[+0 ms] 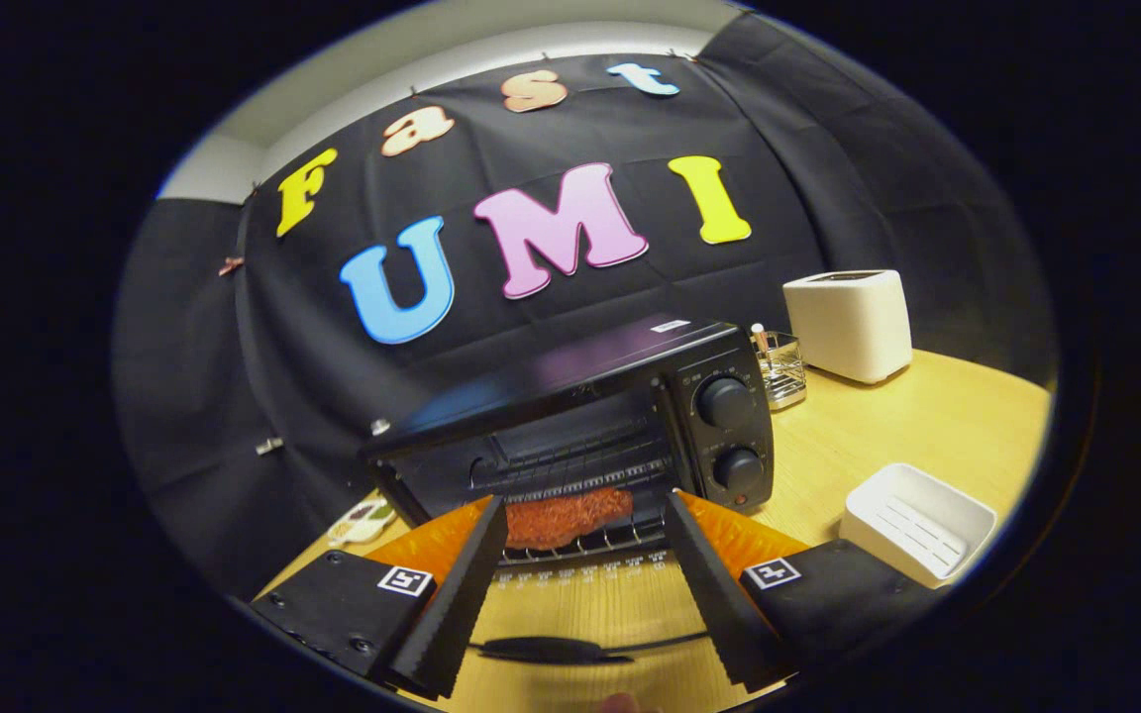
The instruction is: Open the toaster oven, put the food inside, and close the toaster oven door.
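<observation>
Beyond the spread tool [585,515], reddish food [566,517]

Gripper [585,515] gapes before food [567,517] in open toaster oven [590,426].

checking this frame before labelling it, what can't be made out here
- Hand-held gripper, gripper view: fingers spread open, holding nothing; their tips cover the two ends of the food on the rack.
- Toaster oven: interior depth is dark, so the back wall is unreadable.
- Oven door: lying open beneath the fingers, its outer corners hidden by the gripper body.
- Knob markings: too small.
- Small rack contents: too small to name.
</observation>
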`<state>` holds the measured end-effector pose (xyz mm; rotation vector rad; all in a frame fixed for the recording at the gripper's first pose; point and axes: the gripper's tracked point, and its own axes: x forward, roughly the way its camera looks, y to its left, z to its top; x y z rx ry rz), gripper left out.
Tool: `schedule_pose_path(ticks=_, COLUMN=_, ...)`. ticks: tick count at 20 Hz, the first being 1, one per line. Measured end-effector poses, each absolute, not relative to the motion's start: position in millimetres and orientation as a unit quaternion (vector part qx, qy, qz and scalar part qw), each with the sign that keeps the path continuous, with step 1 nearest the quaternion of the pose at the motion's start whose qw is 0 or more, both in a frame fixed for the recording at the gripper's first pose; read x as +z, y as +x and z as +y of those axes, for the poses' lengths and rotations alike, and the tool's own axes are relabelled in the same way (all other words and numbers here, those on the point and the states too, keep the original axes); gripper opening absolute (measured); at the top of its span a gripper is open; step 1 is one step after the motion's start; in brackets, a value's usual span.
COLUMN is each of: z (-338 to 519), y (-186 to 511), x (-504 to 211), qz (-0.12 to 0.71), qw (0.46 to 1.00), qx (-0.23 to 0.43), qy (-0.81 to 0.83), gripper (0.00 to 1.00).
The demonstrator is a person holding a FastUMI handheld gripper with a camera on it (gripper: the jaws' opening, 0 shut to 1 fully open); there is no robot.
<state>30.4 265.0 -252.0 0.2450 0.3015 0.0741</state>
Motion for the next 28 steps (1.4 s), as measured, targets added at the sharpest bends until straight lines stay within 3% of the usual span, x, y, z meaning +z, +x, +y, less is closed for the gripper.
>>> schedule_pose_path(ticks=12, z=320, y=-64, x=-329, qz=0.232, qw=0.968, qx=0.098, qy=-0.005, gripper=0.99)
schedule_pose_path(ticks=22, z=315, y=-59, x=-376, qz=0.342, qw=0.937, qx=0.073, qy=-0.004, gripper=0.99)
schedule_pose_path(ticks=28, z=308, y=-47, x=-368, qz=0.348, qw=0.937, qx=0.039, qy=-0.003, gripper=0.97)
